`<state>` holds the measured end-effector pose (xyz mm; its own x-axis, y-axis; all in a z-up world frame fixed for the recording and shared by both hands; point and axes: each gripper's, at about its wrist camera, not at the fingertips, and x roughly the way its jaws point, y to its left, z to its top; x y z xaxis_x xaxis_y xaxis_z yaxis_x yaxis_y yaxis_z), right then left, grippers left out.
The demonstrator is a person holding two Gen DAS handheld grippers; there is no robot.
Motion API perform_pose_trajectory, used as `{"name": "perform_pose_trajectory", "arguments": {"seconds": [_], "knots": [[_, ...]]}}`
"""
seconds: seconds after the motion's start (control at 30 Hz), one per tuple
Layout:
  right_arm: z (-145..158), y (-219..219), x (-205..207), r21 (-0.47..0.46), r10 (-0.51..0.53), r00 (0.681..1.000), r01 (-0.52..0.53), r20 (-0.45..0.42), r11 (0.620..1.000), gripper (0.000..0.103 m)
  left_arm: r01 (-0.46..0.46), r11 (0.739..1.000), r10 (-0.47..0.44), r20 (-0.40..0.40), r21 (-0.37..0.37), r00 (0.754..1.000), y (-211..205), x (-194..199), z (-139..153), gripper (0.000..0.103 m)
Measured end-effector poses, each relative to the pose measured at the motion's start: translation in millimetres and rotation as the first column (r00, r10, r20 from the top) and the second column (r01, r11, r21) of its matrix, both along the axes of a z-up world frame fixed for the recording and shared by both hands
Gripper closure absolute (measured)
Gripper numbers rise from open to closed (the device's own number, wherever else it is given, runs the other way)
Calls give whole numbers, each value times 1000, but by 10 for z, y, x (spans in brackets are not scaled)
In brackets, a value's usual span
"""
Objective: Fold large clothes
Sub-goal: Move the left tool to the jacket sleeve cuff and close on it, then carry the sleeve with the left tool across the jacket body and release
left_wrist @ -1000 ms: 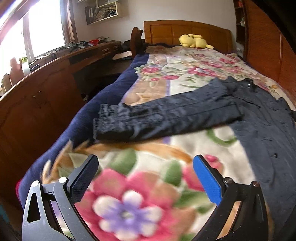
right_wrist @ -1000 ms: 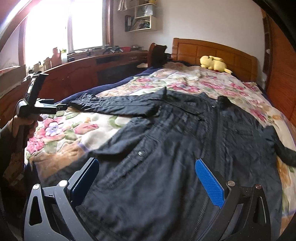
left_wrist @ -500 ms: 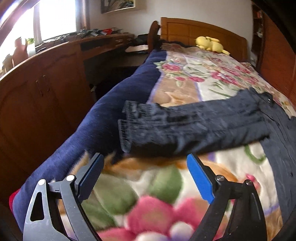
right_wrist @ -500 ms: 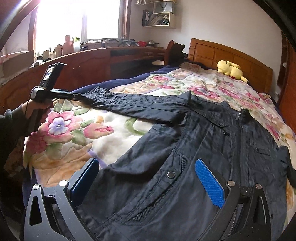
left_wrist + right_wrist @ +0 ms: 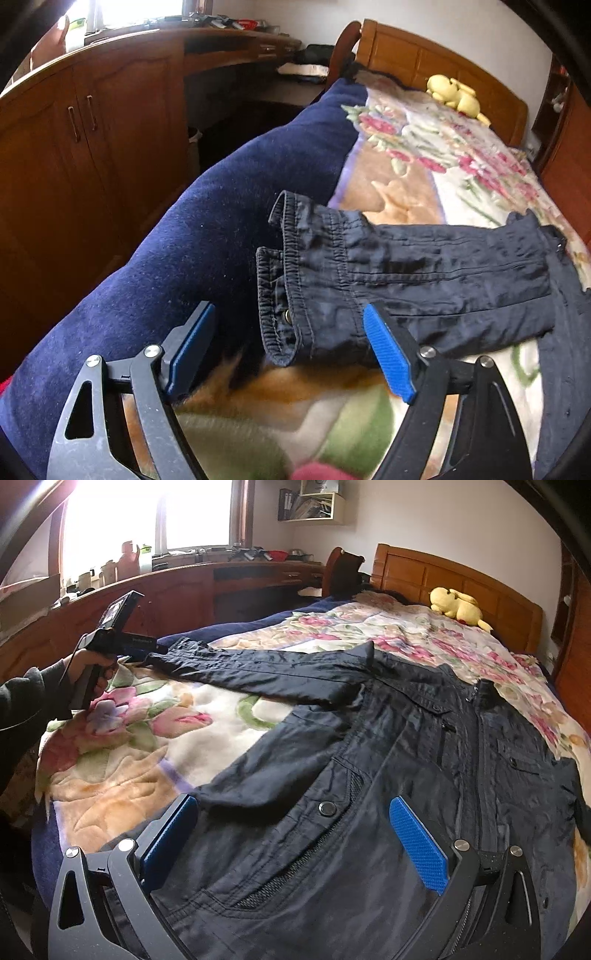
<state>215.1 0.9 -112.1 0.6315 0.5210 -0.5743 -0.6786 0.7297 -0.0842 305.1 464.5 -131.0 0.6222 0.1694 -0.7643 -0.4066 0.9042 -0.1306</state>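
A large dark navy jacket (image 5: pixel 424 775) lies spread flat, front up, on a floral blanket (image 5: pixel 129 768) on the bed. Its left sleeve (image 5: pixel 424 273) stretches out toward the bed's left edge, ending in an elastic cuff (image 5: pixel 280 291) with a snap. My left gripper (image 5: pixel 288 354) is open, its blue pads either side of the cuff, just short of it; it also shows from the side in the right wrist view (image 5: pixel 147 644). My right gripper (image 5: pixel 293 838) is open and empty, low over the jacket's lower front by a snap button (image 5: pixel 325 808) and mesh pocket.
A navy blanket edge (image 5: pixel 177 266) hangs over the bed's left side. Wooden cabinets and a desk (image 5: pixel 92 122) run along the left wall. A wooden headboard (image 5: pixel 461 583) and a yellow plush toy (image 5: pixel 456 603) are at the far end.
My left gripper has moved forward and left, from over the blanket flowers up to the sleeve cuff. My right gripper has edged left over the jacket's lower front. Both stayed open.
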Motion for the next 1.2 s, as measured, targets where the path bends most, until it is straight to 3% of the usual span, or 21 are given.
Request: {"name": "perform_pose_trajectory", "arguments": {"seconds": [0.07,0.1,0.13,0.2,0.23,0.33,0.67,0.8,0.97,1.2], "knots": [[0,-34,-10,5,-2,1000,2,-2,1000,0,-4,1000,4,-4,-19,1000,-9,45,-12,20],[-2,-54,-15,8,-4,1000,4,-2,1000,0,-5,999,5,-5,-32,1000,-9,55,-16,27],[-3,-69,-21,11,-6,1000,6,-4,1000,0,18,997,-19,-10,-73,1000,-4,83,-37,53],[-8,-98,-24,11,-6,1000,6,-8,1000,0,32,992,-38,-47,-119,998,-21,131,-103,70],[-11,-124,-28,8,-8,1000,8,-7,1000,0,40,994,-46,-56,-104,997,-58,144,-108,81],[-1,-207,-38,5,-18,1000,18,-2,1000,0,57,996,-61,-60,-69,996,-172,150,-36,96],[147,-720,-164,82,-94,996,93,6,992,0,233,969,-235,17,80,972,-1188,238,811,100],[225,-969,-259,106,-128,991,124,30,987,0,309,942,-317,43,132,947,-1701,344,1200,100],[247,-1411,-389,142,-212,976,204,45,969,0,444,879,-461,70,174,885,-2612,452,1569,100],[130,-1917,-624,152,-314,949,306,30,940,0,595,788,-612,96,155,785,-3757,535,1675,100]]}}
